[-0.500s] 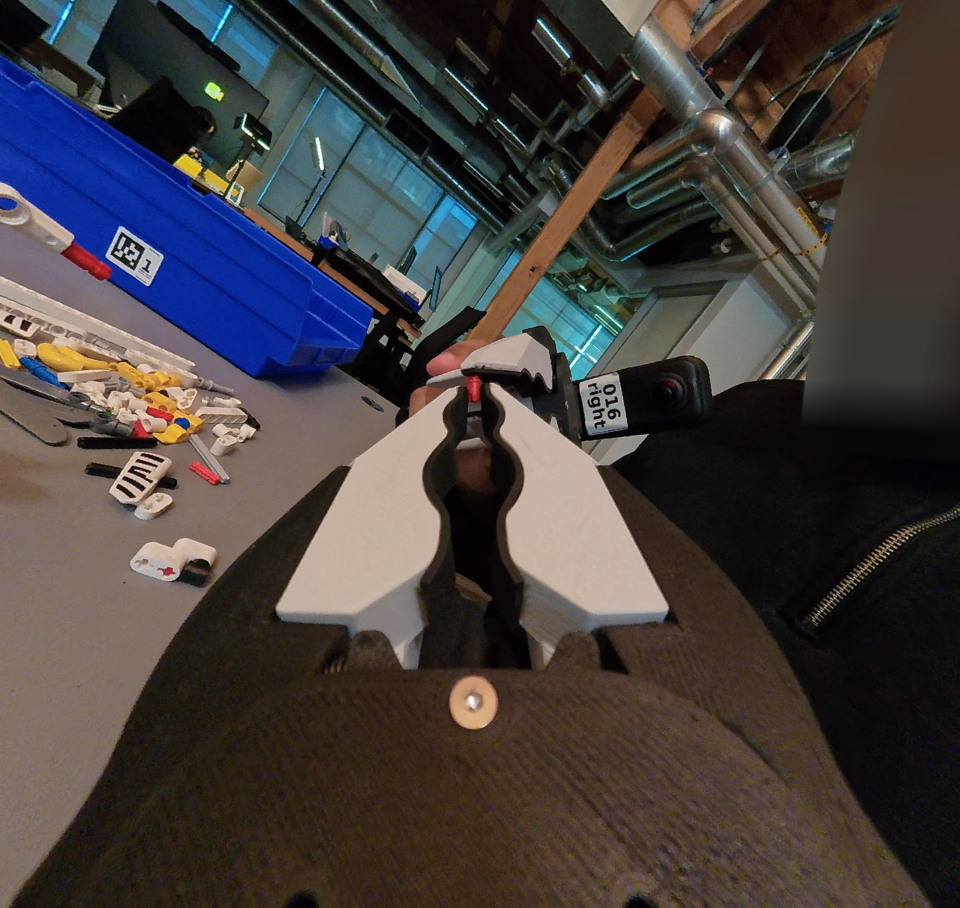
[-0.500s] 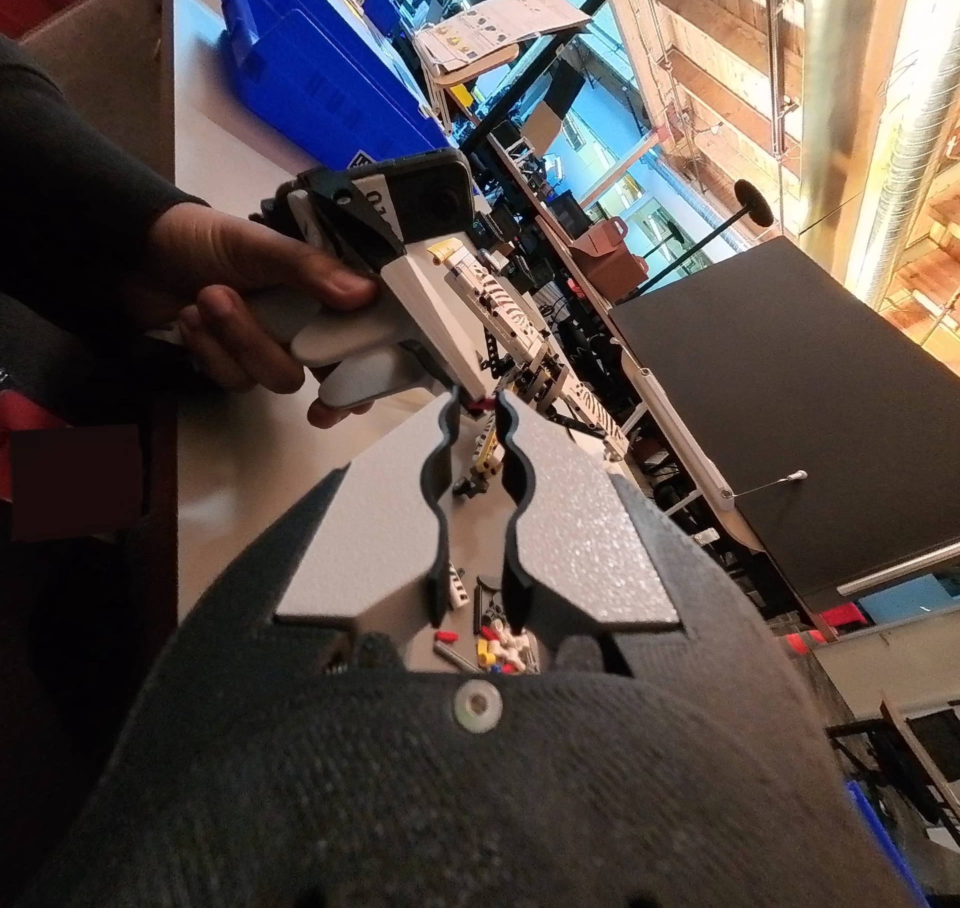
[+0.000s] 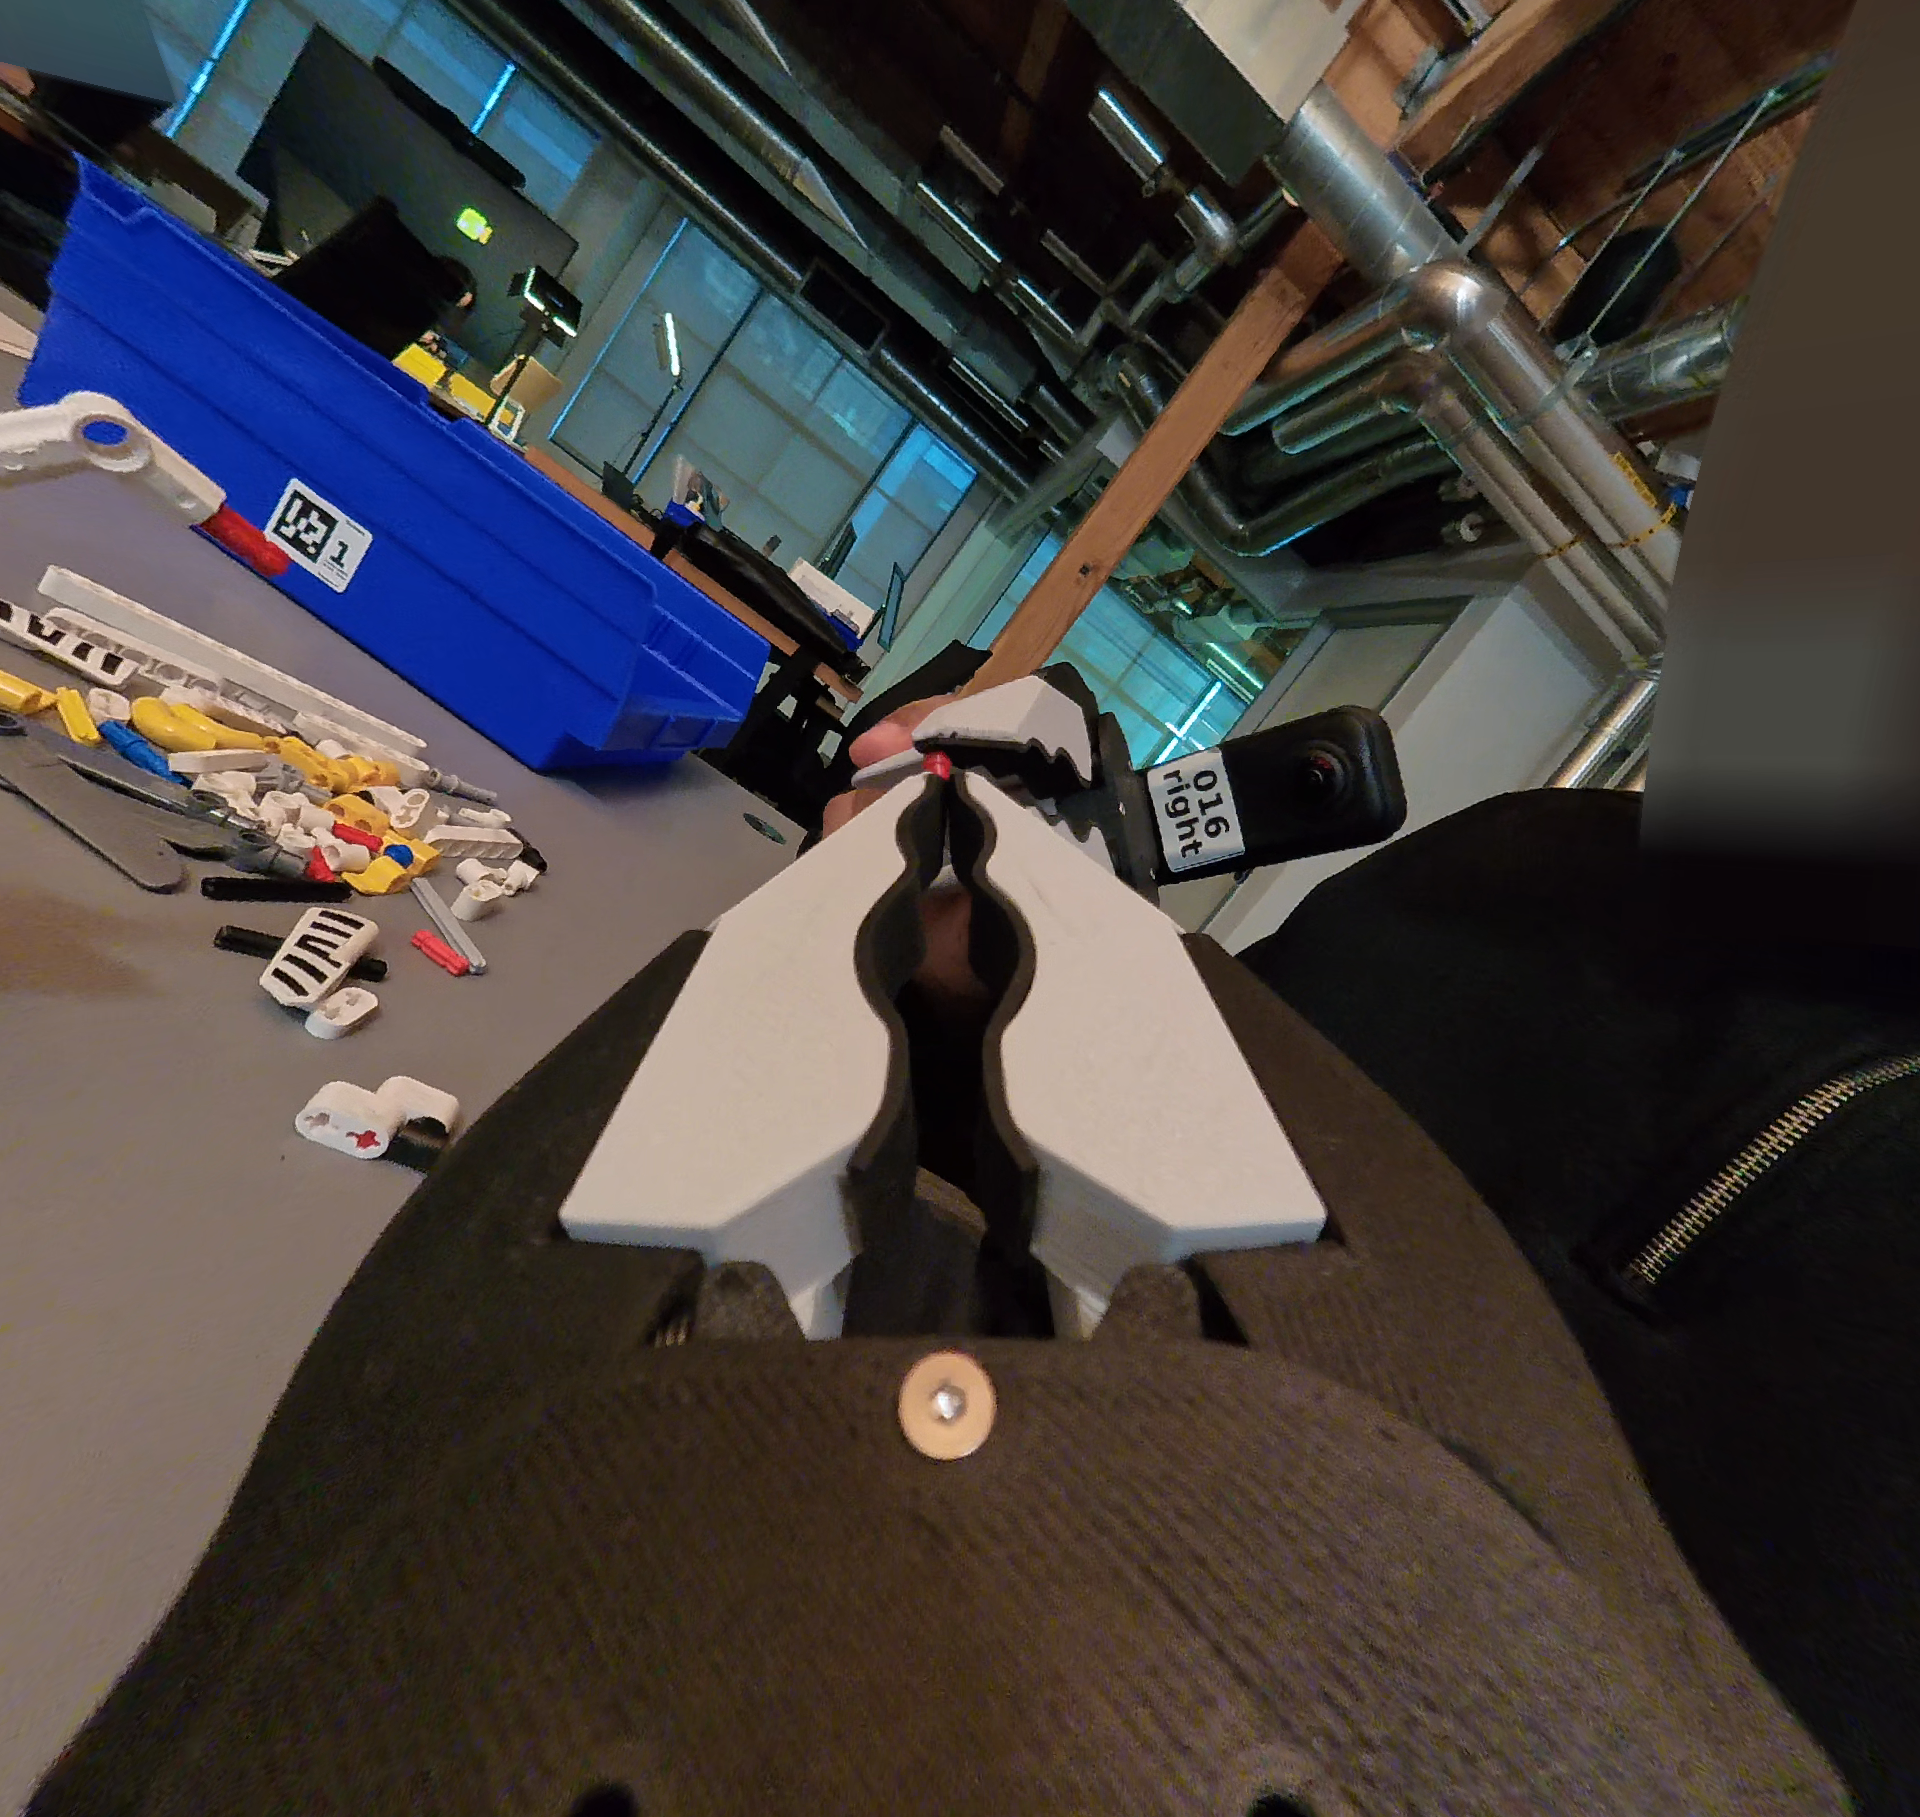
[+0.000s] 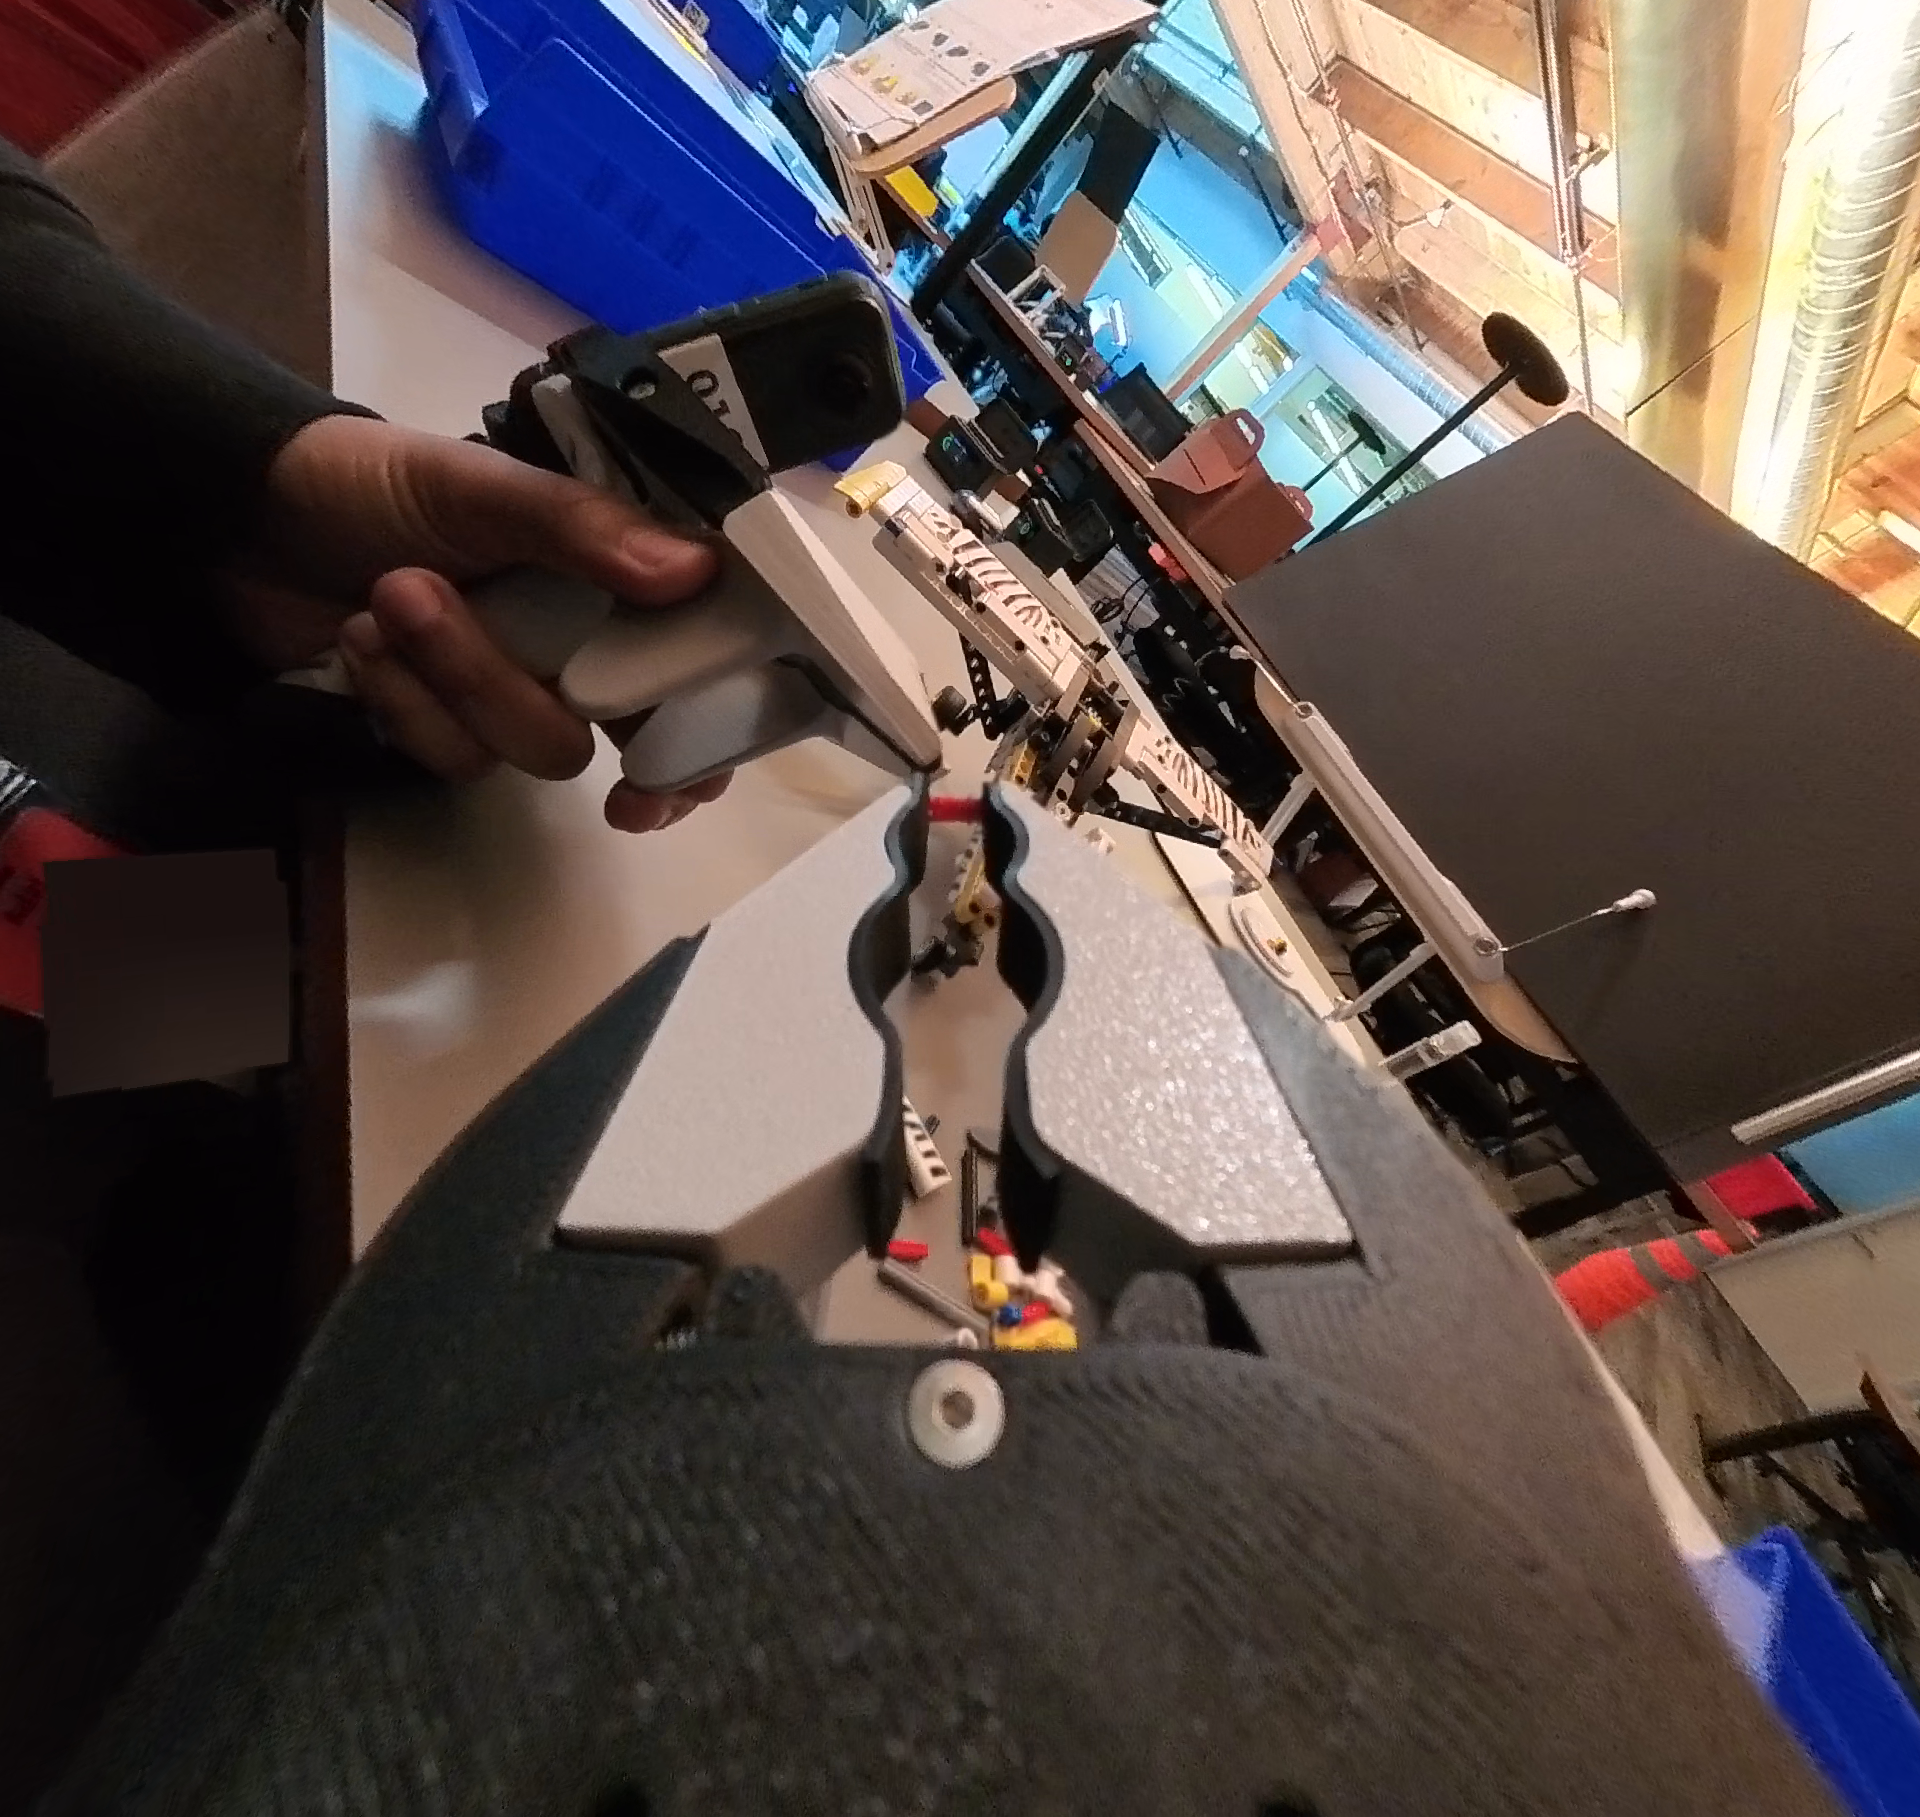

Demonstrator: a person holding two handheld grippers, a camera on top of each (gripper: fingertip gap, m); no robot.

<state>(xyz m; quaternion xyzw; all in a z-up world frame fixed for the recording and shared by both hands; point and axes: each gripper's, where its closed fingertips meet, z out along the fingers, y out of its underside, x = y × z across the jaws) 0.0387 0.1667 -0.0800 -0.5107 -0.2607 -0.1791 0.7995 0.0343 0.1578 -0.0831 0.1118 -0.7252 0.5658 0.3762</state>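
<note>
My left gripper (image 3: 940, 793) is raised above the grey table (image 3: 156, 1300), its pads shut at the very tips on a small red pin (image 3: 938, 762). My right gripper (image 4: 956, 811) meets it tip to tip. In the right wrist view the red pin (image 4: 956, 808) spans crosswise between the right pads, one pad on each end. The right gripper also shows in the left wrist view (image 3: 997, 728), and the left gripper, held by a hand (image 4: 468, 572), shows in the right wrist view (image 4: 831, 645).
A pile of loose white, yellow, red and blue building parts (image 3: 312, 801) lies on the table left of the grippers, before a blue bin (image 3: 416, 541). A long white and black striped model (image 4: 1039, 645) lies beyond the grippers. A black board (image 4: 1558, 728) stands at the right. Less than 4 cm separates the two grippers' tips.
My right gripper's pads have come closer together and now press on the ends of the red pin. The left gripper has stayed shut on it at its tips.
</note>
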